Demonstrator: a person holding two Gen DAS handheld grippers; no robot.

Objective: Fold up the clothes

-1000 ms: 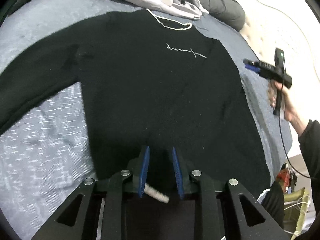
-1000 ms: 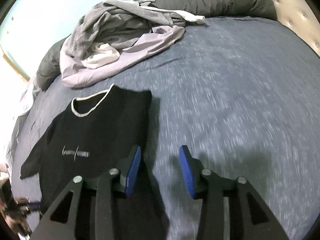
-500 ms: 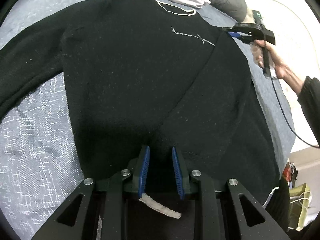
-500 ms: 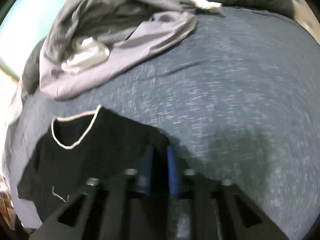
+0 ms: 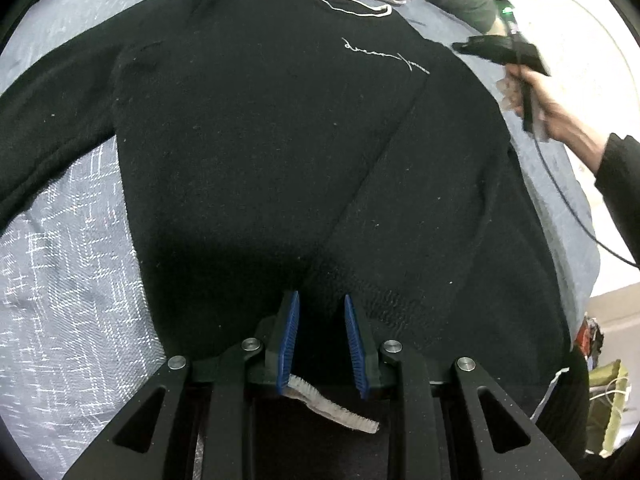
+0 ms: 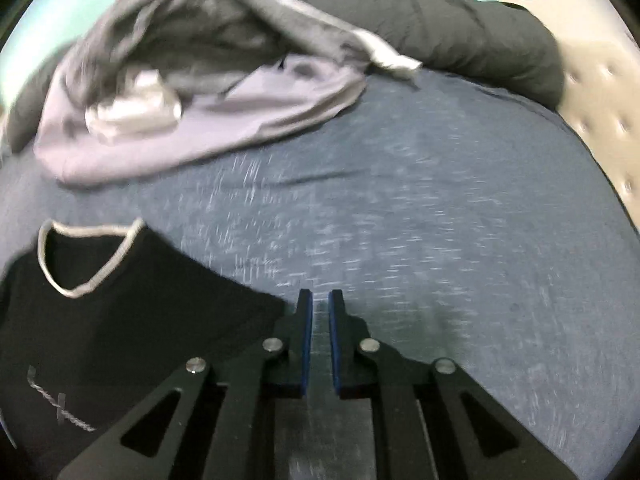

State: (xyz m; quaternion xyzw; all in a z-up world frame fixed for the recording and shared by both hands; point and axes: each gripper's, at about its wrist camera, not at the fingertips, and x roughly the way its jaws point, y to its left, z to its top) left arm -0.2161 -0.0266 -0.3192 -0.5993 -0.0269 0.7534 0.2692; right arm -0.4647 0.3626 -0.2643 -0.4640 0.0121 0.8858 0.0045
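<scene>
A black sweatshirt (image 5: 260,140) with a white-trimmed neckline (image 6: 80,264) lies face up on the blue-grey bed (image 5: 60,280). One sleeve is folded diagonally across its body. My left gripper (image 5: 320,320) is shut on black fabric at the near end of that sleeve, and a white ribbed strip (image 5: 332,408) hangs below the pads. My right gripper (image 6: 319,312) is shut with only a thin slit showing bedsheet, just off the sweatshirt's (image 6: 120,320) shoulder edge and holding nothing. In the left wrist view the right gripper (image 5: 460,46) sits in a hand (image 5: 540,100) by the shoulder.
A pile of grey and lilac clothes (image 6: 180,80) lies at the head of the bed (image 6: 440,240), with a dark rolled duvet (image 6: 460,32) behind it. A tufted cream headboard (image 6: 600,92) borders the right. A cable (image 5: 568,208) trails from the hand.
The sleeve now lies folded across the body with a diagonal edge. My right gripper closed its jaws and moved up along the sweatshirt's side to the shoulder. My left gripper sank slightly.
</scene>
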